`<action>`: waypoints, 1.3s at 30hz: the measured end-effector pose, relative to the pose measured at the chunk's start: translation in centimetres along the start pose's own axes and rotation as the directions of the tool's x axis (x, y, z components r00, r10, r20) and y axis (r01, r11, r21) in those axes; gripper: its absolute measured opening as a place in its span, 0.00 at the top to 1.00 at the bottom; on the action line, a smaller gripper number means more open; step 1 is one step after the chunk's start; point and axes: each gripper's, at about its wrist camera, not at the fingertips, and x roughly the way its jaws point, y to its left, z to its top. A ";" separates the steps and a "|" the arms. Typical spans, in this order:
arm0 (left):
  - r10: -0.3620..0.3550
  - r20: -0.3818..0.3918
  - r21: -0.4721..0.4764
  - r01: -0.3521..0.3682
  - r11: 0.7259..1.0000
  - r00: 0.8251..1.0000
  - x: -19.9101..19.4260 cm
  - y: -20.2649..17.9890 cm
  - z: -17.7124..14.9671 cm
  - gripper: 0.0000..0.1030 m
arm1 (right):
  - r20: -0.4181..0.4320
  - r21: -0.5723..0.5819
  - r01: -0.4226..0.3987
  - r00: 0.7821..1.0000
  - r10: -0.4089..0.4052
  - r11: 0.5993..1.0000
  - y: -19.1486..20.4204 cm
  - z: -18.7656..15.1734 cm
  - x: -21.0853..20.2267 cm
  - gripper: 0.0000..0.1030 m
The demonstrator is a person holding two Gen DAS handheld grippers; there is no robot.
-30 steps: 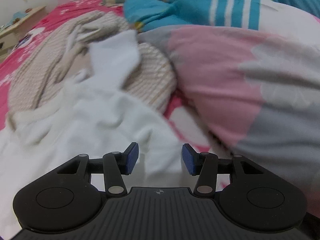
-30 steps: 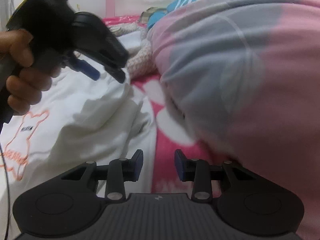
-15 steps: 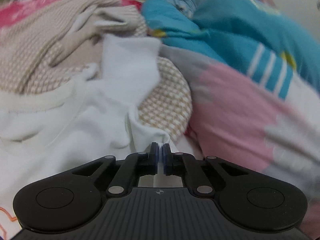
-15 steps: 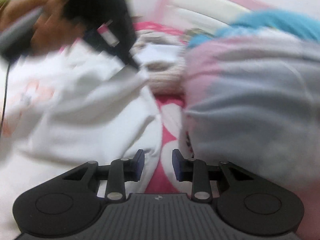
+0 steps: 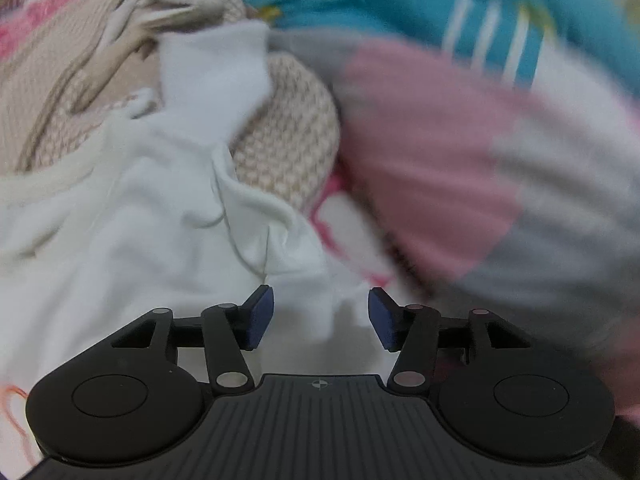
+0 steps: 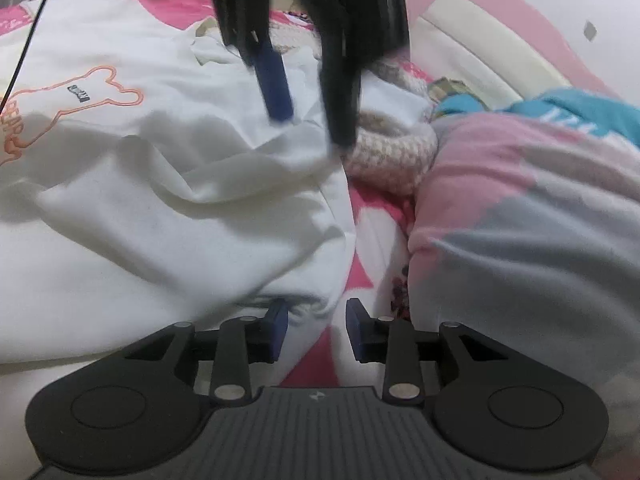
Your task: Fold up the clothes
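White cotton fills our left: the white shirt (image 6: pixel 160 168) with an orange bear outline lies rumpled on the bed (image 6: pixel 372 248), one fold drawn across it. We hold the left gripper (image 5: pixel 320 314) with jaws apart, a loose flap of its cloth between them, ungripped. Our right gripper (image 6: pixel 316 330), jaws apart too, sits by the hem's edge. We judge a fold is being arranged; next we need a firm pinch on an edge. Rightmost bulges a pink-and-grey quilt (image 6: pixel 520 220).

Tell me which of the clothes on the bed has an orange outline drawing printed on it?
The white shirt, lying spread nearest both tools. Its front carries the orange outline print. The beige knitted garment beside it has only a woven texture.
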 end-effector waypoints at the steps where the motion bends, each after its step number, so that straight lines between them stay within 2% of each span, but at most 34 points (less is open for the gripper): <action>1: 0.017 0.004 0.013 -0.017 1.000 1.000 0.1 -0.3 0.0 0.53 | 0.004 -0.010 0.006 1.000 -0.006 1.000 0.1 0.1 0.0 0.67; 2: 0.034 0.009 0.025 -0.034 0.999 0.999 0.3 -0.6 0.0 0.58 | 0.009 -0.016 0.009 1.000 -0.009 1.000 0.2 0.3 0.1 0.67; 3: 0.050 0.013 0.038 -0.051 0.998 0.999 0.4 -0.8 0.0 0.74 | 0.015 -0.025 0.012 1.000 -0.011 1.000 0.3 0.3 0.2 0.67; 4: 0.067 0.018 0.050 -0.068 0.996 0.998 0.5 -1.1 -0.1 0.86 | 0.022 -0.035 0.015 1.000 -0.014 0.999 0.4 0.4 0.2 0.67; 6: 0.100 0.028 0.075 -0.102 0.992 0.995 0.8 -1.7 -0.1 0.94 | 0.039 -0.058 0.026 0.999 -0.024 0.998 0.6 0.4 0.3 0.69; 9: 0.149 0.045 0.111 -0.153 0.982 0.988 1.2 -2.5 -0.1 0.98 | 0.071 -0.075 0.047 0.997 -0.042 0.996 0.9 0.4 0.6 0.72; 10: 0.138 0.048 0.095 -0.142 0.985 0.989 1.1 -2.2 0.2 0.98 | 0.072 -0.063 0.053 0.996 -0.048 0.997 0.9 0.3 0.6 0.75; 12: 0.079 0.049 0.006 -0.080 0.997 0.996 0.7 -0.7 1.2 0.99 | 0.066 -0.023 0.067 0.996 -0.065 0.998 0.7 0.2 0.4 0.89; 15: -0.053 0.084 -0.159 0.066 0.985 0.995 0.3 1.8 2.4 0.99 | 0.055 0.038 0.088 0.994 -0.090 0.995 0.3 0.0 0.2 0.91; 17: -0.138 0.122 -0.252 0.165 0.954 0.983 0.4 2.9 2.4 0.99 | 0.047 0.078 0.102 0.993 -0.105 0.992 0.1 -0.2 0.1 0.91; 19: -0.191 0.156 -0.321 0.233 0.918 0.969 1.0 3.4 2.8 0.99 | 0.039 0.117 0.116 0.992 -0.121 0.986 -0.2 -0.3 -0.1 0.91; 25: -0.296 0.135 -0.434 0.326 0.840 0.945 6.1 3.4 3.1 0.98 | 0.010 0.234 0.158 0.986 -0.165 0.959 -0.8 -0.7 -0.5 0.92; 26: -0.302 0.127 -0.462 0.326 0.825 0.945 7.0 3.6 2.9 0.98 | 0.005 0.254 0.166 0.985 -0.172 0.953 -1.0 -0.8 -0.6 0.92; 28: -0.306 0.116 -0.517 0.321 0.793 0.945 8.5 3.9 2.6 0.98 | -0.030 0.357 0.137 0.990 -0.135 0.924 -1.9 -1.3 0.0 0.91; 31: -0.350 0.119 -0.588 0.350 0.729 0.929 10.0 4.3 2.5 0.97 | -0.049 0.494 0.082 0.997 -0.067 0.866 -3.7 -2.0 0.7 0.90; 35: -0.386 0.103 -0.686 0.346 0.640 0.917 11.5 4.9 2.4 0.96 | -0.050 0.550 0.049 0.998 -0.025 0.834 -4.8 -2.7 -0.3 0.82; 37: -0.390 0.091 -0.718 0.332 0.612 0.916 12.2 5.2 2.6 0.95 | -0.083 0.548 0.074 0.996 -0.034 0.833 -4.7 -3.2 -1.1 0.80; 39: -0.393 0.076 -0.735 0.318 0.599 0.917 12.5 5.6 2.9 0.94 | -0.132 0.556 0.106 0.991 -0.038 0.824 -4.8 -3.9 -1.8 0.80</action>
